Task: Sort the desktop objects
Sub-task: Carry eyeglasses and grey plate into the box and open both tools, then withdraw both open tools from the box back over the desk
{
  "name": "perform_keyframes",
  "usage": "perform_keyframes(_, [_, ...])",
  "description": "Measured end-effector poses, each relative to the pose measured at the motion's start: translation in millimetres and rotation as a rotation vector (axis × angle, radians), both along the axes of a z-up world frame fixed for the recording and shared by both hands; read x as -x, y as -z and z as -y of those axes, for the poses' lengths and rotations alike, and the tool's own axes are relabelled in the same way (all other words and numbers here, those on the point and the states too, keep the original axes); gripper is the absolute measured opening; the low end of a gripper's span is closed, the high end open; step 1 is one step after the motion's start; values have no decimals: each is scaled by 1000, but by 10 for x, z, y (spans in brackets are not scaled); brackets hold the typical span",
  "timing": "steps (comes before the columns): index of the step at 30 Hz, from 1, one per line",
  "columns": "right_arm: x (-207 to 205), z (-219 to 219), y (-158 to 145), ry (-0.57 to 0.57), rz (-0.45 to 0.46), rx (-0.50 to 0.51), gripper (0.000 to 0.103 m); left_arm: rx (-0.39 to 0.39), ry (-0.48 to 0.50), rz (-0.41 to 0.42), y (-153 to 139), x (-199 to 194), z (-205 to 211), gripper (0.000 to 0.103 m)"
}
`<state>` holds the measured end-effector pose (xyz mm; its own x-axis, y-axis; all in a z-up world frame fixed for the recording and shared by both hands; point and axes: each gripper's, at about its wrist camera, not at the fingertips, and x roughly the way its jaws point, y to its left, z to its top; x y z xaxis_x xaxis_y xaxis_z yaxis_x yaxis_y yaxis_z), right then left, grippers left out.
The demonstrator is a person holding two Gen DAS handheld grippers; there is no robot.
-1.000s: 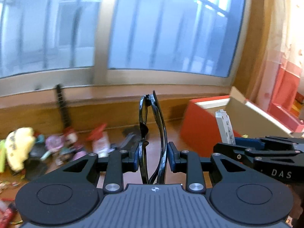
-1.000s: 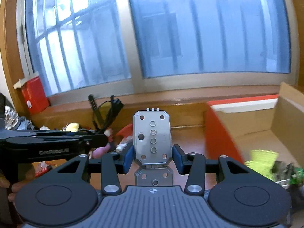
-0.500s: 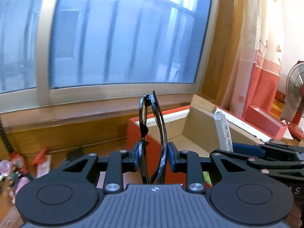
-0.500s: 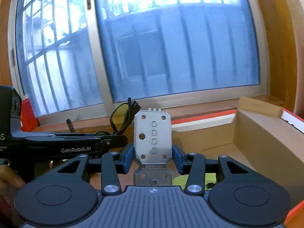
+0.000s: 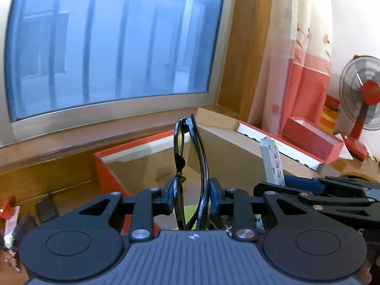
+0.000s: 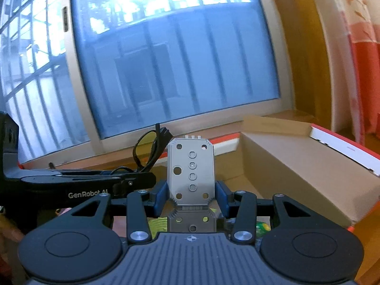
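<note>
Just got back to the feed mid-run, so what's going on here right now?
A person is sorting desk items with a handheld gripper in each hand. The left gripper is clamped on folded black glasses, held upright. The right gripper grips a grey perforated plate. Both are held side by side at the open red cardboard box, which already has a few things in it. Nothing has been released yet.

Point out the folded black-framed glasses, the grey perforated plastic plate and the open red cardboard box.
Folded black-framed glasses (image 5: 201, 166): left wrist view, on the right temple arm.
Grey perforated plastic plate (image 6: 191, 171): right wrist view, on the middle of its upper panel.
Open red cardboard box (image 5: 105, 166): left wrist view, on its red outer wall.
</note>
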<state>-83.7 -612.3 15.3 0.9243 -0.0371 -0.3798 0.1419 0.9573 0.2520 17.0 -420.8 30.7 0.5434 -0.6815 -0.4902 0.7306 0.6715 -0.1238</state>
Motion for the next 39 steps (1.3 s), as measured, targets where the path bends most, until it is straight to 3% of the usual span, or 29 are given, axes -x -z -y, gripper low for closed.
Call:
perform_keyframes(11, [81, 232, 80, 69, -31, 6, 46, -29, 58, -17, 103, 64, 280, 31])
perform_keyframes(26, [43, 280, 136, 112, -53, 10, 48, -38, 56, 17, 97, 111, 279, 33])
perform_keyframes(32, [23, 238, 142, 119, -46, 20, 57, -41, 19, 15, 107, 101, 160, 41])
perform_keyframes(39, [-79, 96, 107, 83, -34, 18, 60, -34, -63, 30, 101, 108, -184, 48])
